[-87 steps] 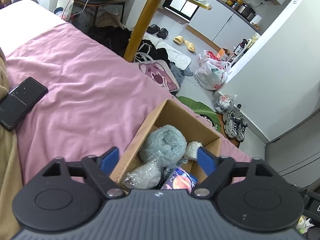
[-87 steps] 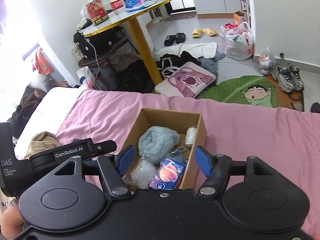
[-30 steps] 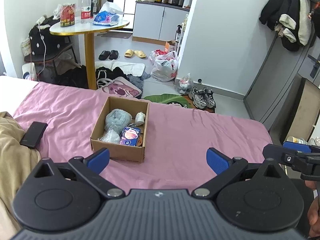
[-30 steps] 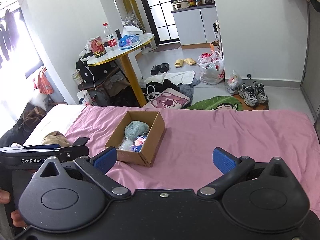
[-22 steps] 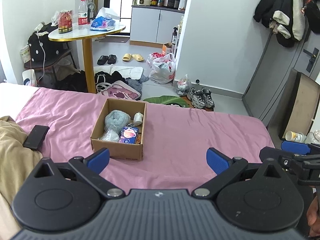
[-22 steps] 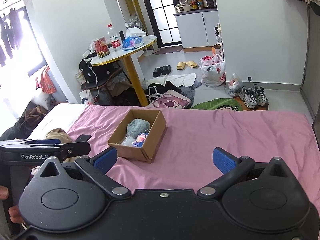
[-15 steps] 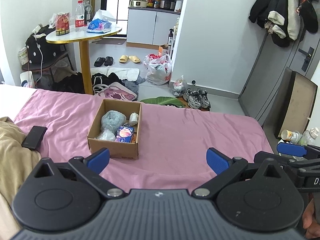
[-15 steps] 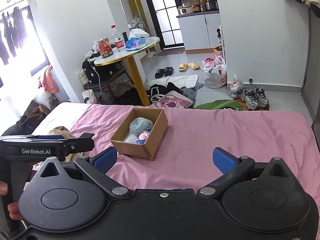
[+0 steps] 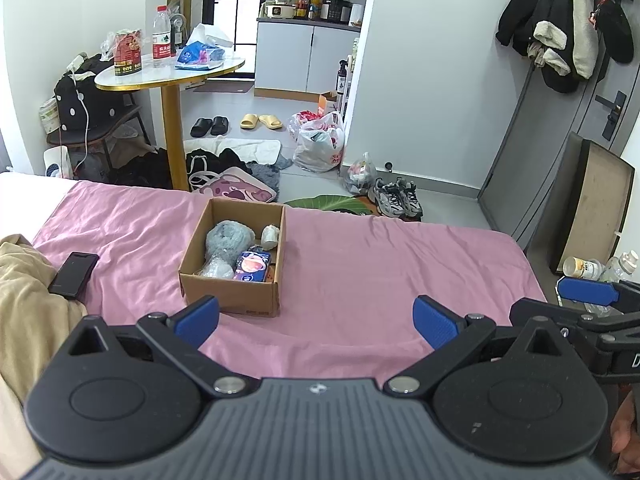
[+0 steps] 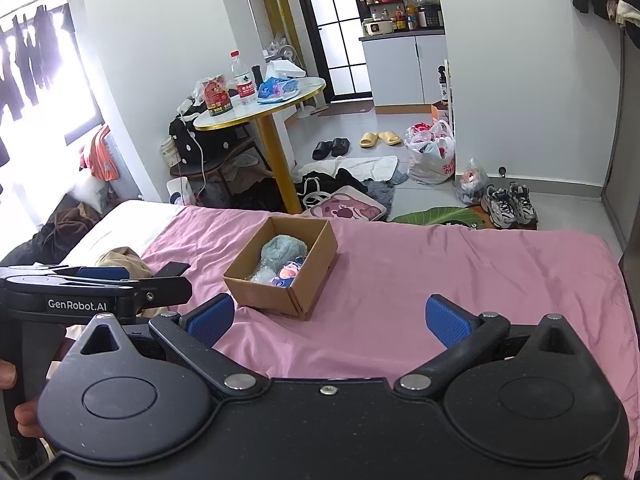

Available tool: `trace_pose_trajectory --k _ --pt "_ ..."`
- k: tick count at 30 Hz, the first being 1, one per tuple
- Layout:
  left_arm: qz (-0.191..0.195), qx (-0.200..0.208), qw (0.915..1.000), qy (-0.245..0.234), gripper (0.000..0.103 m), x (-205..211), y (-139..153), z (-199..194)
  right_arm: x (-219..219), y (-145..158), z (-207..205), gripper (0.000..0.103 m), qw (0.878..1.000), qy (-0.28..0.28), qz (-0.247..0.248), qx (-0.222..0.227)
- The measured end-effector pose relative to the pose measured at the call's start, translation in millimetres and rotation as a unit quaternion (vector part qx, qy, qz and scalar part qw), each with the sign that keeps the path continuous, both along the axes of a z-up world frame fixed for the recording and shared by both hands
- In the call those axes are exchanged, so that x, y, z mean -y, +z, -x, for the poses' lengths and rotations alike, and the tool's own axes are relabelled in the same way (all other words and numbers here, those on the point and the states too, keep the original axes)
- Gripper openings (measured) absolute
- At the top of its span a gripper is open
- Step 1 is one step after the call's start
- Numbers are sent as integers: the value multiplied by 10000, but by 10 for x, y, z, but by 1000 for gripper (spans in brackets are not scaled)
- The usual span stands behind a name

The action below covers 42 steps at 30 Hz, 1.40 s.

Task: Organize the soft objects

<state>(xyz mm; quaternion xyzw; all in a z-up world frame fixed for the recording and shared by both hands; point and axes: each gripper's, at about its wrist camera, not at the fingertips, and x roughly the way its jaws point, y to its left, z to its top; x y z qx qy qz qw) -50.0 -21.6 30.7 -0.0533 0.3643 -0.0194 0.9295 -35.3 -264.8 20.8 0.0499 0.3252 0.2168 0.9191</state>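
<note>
A cardboard box (image 9: pixel 232 276) is being shown resting on the pink bedsheet (image 9: pixel 380 272), left of the bed's middle and well beyond both grippers. Inside it, a fluffy grey-blue bundle (image 9: pixel 229 236) is being kept toward the far left of the box, with a small whitish roll (image 9: pixel 270 236) just beside it against the right wall. Nearer, a clear plastic-wrapped item (image 9: pixel 218 267) is lying next to a blue packet with a pink print (image 9: pixel 252 266). The same box (image 10: pixel 282 268) is being viewed at an angle by the right wrist camera, with the grey-blue bundle (image 10: pixel 283 250) and the packet (image 10: pixel 287 274) visible over its rim.

The left gripper (image 9: pixel 316 316) is being held released, its blue pads spread wide with nothing between them, above the near part of the sheet. The right gripper (image 10: pixel 328 316) is likewise being held wide apart and empty. Neither one is touching the box.

A black phone (image 9: pixel 74 274) is lying on the sheet to the left of the box, beside a tan blanket (image 9: pixel 24 304). Beyond the far edge of the bed, a round table with a gold leg (image 9: pixel 172 80) is standing on the cluttered floor, with a water bottle (image 9: pixel 161 32) on top. A pair of sneakers (image 9: pixel 396 200) is sitting on the floor further right.
</note>
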Motion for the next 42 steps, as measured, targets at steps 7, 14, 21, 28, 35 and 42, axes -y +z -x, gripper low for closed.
trace_pose_trajectory --k 7,14,21,28,35,42 --pt "11 2 10000 -2 102 -10 2 6 -25 7 17 103 10000 13 53 7" --pt "103 -21 9999 -11 102 -29 11 18 -40 5 22 103 10000 -1 74 7" --pt "90 -5 10000 4 102 -41 20 33 -58 -10 37 103 9999 36 133 6" --pt "88 5 10000 16 102 -46 36 44 -66 -13 48 103 9999 30 163 11" --pt "89 15 10000 16 102 -45 34 47 -58 -10 66 103 9999 19 171 17" --pt "83 14 10000 20 102 -42 46 51 -61 -9 62 103 9999 23 168 8"
